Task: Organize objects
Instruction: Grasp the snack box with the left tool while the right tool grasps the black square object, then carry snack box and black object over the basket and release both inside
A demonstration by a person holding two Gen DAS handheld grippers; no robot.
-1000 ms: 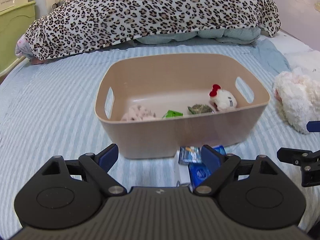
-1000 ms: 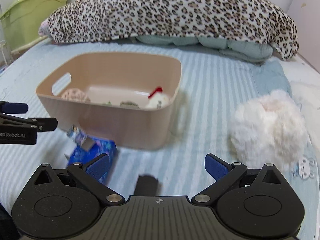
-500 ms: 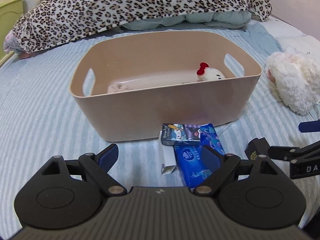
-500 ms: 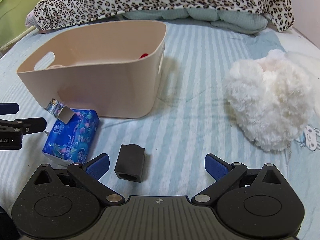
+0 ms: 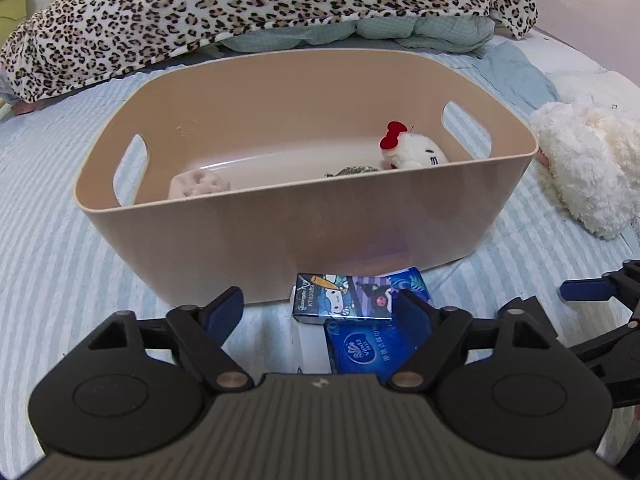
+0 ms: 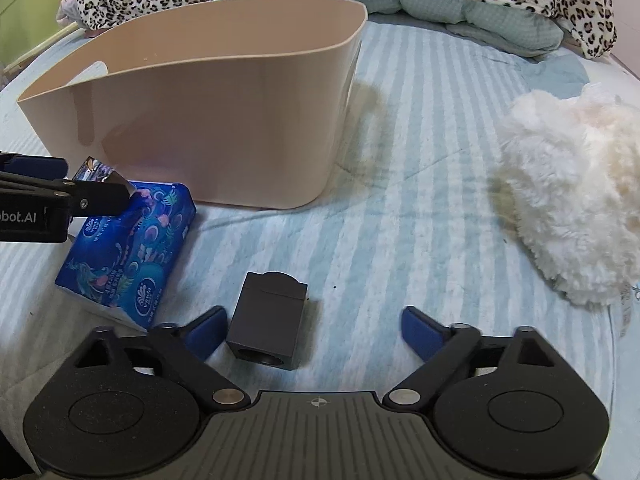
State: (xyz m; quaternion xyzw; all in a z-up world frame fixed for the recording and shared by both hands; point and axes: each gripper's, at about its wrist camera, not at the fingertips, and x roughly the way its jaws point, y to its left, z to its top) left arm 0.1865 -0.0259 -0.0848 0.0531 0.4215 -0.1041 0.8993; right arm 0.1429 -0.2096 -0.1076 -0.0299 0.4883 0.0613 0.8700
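My beige bin [image 5: 304, 216] holds a white plush [image 5: 416, 154] and perhaps two others; both my left tongs [image 5: 316, 310] and right tongs [image 6: 314, 330] gape wide, empty.

Striped bed [image 6: 420, 208] carries beige bin [image 6: 224, 120], blue tissue pack [image 6: 132, 256], dark block [image 6: 266, 330], white plush [image 6: 572, 208], leopard blanket [image 5: 256, 12].

Your bin [image 5: 304, 216] is smooth beige plastic with a soft sheen. The tissue pack [image 6: 128, 256] wears glossy blue film, and the small box [image 5: 340, 298] on it looks like shiny printed card. The block [image 6: 266, 320] is matt dark grey. The plush [image 6: 572, 204] is shaggy white fleece. The sheet [image 6: 400, 200] is soft striped cloth; the blanket [image 5: 240, 4] is velvety leopard-print fabric.
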